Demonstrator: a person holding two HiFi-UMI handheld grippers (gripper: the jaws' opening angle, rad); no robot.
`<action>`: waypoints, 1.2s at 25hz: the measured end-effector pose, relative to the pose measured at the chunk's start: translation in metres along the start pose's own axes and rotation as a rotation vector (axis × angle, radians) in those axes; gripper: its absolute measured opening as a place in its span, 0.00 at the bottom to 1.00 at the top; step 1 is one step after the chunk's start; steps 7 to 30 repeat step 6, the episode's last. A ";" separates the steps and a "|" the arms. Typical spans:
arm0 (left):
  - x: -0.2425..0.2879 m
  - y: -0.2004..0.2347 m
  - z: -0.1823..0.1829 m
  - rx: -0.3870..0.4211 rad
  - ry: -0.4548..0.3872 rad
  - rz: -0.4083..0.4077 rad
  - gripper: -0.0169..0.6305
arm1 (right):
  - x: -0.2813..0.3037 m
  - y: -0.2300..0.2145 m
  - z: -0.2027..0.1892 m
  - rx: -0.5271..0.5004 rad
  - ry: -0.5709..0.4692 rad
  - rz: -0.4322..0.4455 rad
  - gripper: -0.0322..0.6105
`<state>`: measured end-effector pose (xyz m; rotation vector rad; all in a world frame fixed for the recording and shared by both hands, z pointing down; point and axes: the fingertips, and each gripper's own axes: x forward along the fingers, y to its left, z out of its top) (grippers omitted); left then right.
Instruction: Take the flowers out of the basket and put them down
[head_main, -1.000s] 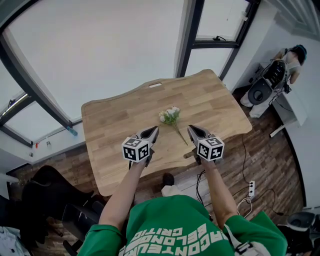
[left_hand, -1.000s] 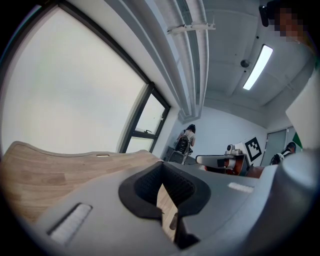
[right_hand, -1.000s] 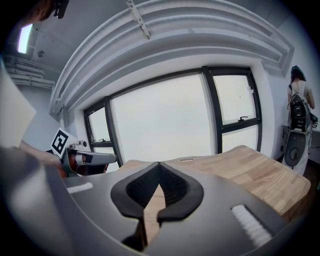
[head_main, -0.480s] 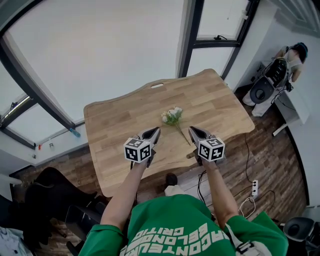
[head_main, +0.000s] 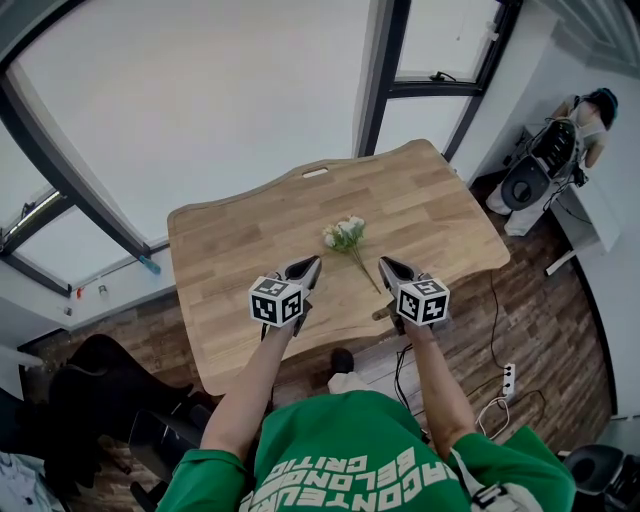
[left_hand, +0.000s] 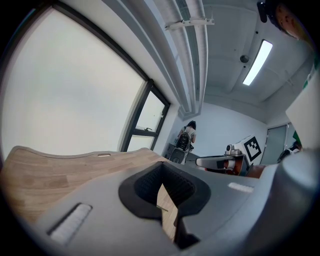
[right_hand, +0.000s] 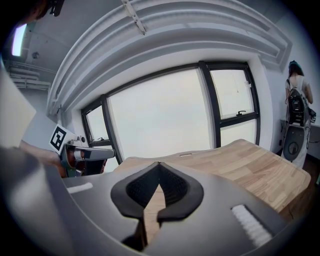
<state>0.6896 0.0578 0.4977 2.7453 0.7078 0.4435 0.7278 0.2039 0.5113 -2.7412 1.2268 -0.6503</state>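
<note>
**Hazard.** The flowers (head_main: 345, 236) lie loose on the table (head_main: 440, 210). The blooms point toward the window, and the stem slants back toward the near edge, ending near the right gripper (head_main: 385, 266). If you swing that gripper inward, or draw it back low, you may catch the stem and drag the bunch off the edge. A bunch this light will probably slide at a touch, so lift clear before any sideways move. The left gripper (head_main: 305, 268) stands on the other side of the stem, a little farther off. Apply the same caution there.

**Tool state.** Both grippers have their jaws together with nothing between them. In each gripper view only bare wood shows past the tips.

**Containers.** No basket shows in any view. The flowers are in no container and rest directly on the wood. Treat the put-down as probably done.
</note>
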 end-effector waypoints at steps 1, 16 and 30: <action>0.001 0.000 0.000 0.000 0.002 0.000 0.06 | 0.000 -0.001 -0.001 0.001 0.003 0.000 0.06; 0.001 0.003 -0.002 -0.003 0.009 0.001 0.06 | 0.003 -0.001 -0.004 0.003 0.017 -0.003 0.06; 0.001 0.003 -0.002 -0.003 0.009 0.001 0.06 | 0.003 -0.001 -0.004 0.003 0.017 -0.003 0.06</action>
